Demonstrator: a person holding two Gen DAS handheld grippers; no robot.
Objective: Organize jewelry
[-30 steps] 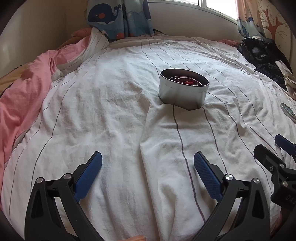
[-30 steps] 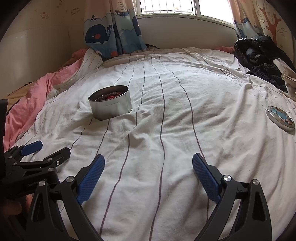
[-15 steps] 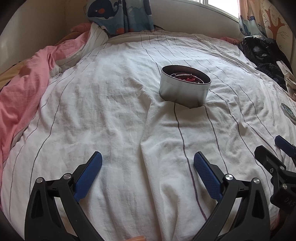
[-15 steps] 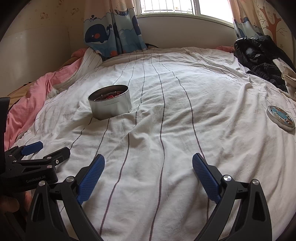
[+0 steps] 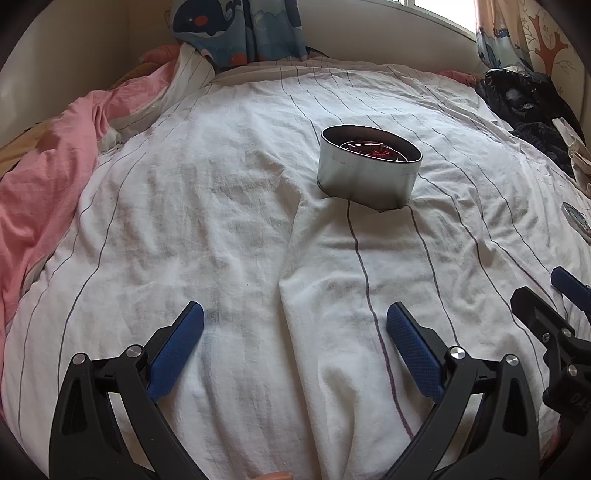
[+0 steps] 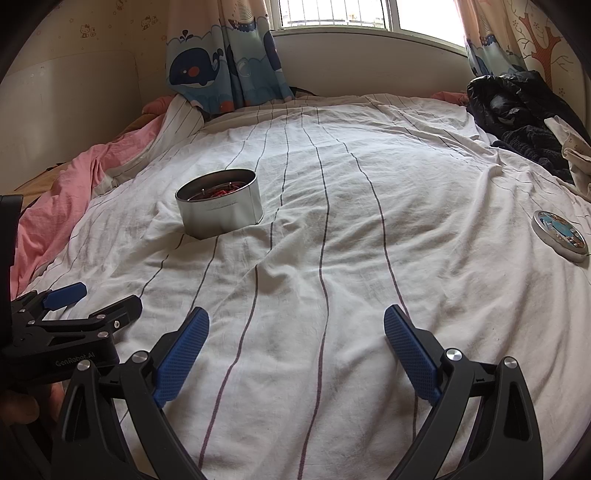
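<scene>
Left wrist view: a pink quilt is bunched along the left edge of the bed, which is covered by a white sheet with thin dark stripes. The left gripper hovers over the near part of the sheet, its blue-padded fingers spread wide with nothing between them. Beyond it, right of centre, a round metal tin stands upright and uncovered on the sheet, its base sunk into a fold; red jewelry lies inside. Part of the right gripper enters at the right edge. Dark clothing is piled at the far right corner.

Right wrist view: the left gripper appears at the lower left, side-on. The tin sits left of centre, well apart from both grippers, with the red jewelry visible below its rim. The right gripper is wide open and empty above bare sheet. At the far right, a round lid with a coloured picture lies flat on the sheet, well apart from the tin. Whale-print curtains hang below the window at the head of the bed.
</scene>
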